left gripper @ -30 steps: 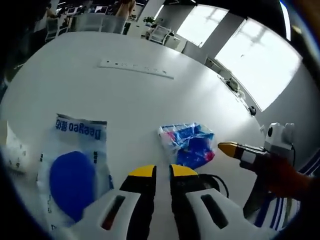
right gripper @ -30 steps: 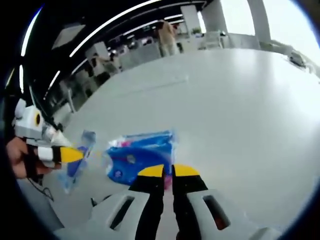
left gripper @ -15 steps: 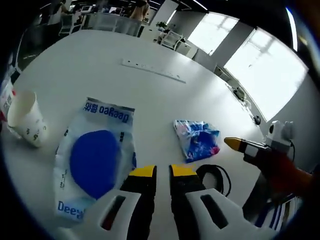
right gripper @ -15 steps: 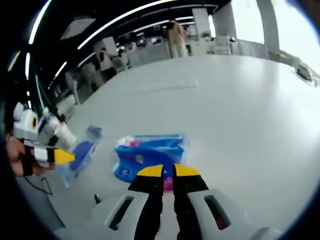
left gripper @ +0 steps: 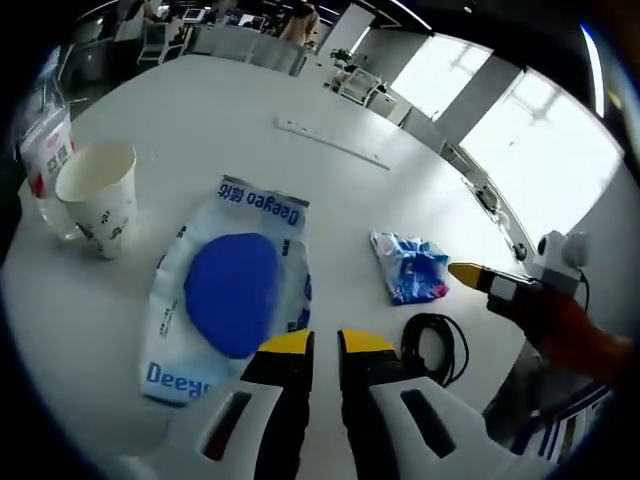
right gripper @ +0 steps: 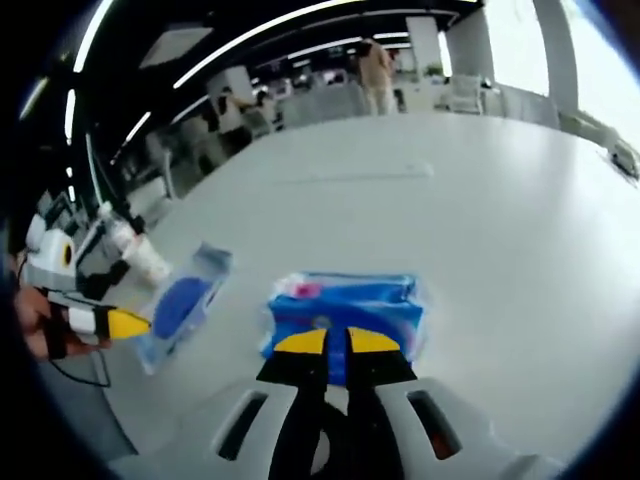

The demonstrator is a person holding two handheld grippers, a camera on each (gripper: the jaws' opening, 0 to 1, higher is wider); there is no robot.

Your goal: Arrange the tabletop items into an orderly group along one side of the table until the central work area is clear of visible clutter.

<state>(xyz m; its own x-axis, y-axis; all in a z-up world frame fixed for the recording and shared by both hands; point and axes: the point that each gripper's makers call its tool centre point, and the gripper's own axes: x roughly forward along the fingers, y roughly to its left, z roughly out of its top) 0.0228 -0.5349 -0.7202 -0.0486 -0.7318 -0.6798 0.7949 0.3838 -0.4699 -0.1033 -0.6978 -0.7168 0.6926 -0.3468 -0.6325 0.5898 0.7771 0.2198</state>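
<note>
The blue packet (left gripper: 412,268) lies crumpled on the white surface (left gripper: 200,120), right of centre in the left gripper view; in the right gripper view the same packet (right gripper: 345,305) sits just beyond the right gripper (right gripper: 336,342), whose yellow-tipped fingers (right gripper: 300,342) are nearly together with only a thin slit between them and hold nothing. To the packet's left in the left gripper view lies the pouch (left gripper: 228,290), a flat clear bag with a blue disc inside and blue lettering, and the left gripper (left gripper: 313,344) hovers just off its near corner, fingers (left gripper: 285,344) close together with a narrow gap and empty. A black cable (left gripper: 435,347) is coiled near the packet on its near side, just right of the left gripper. Farther left stand a paper cup (left gripper: 99,197), upright and open, and just behind it a bottle (left gripper: 45,150) with a red and white label. A long white strip (left gripper: 330,143) lies well apart, toward the far side of the surface. In the right gripper view the pouch (right gripper: 183,305) lies left of the packet, with the cup (right gripper: 145,262) beyond it and a hand gripping the left gripper (right gripper: 125,322) at the left edge.
</note>
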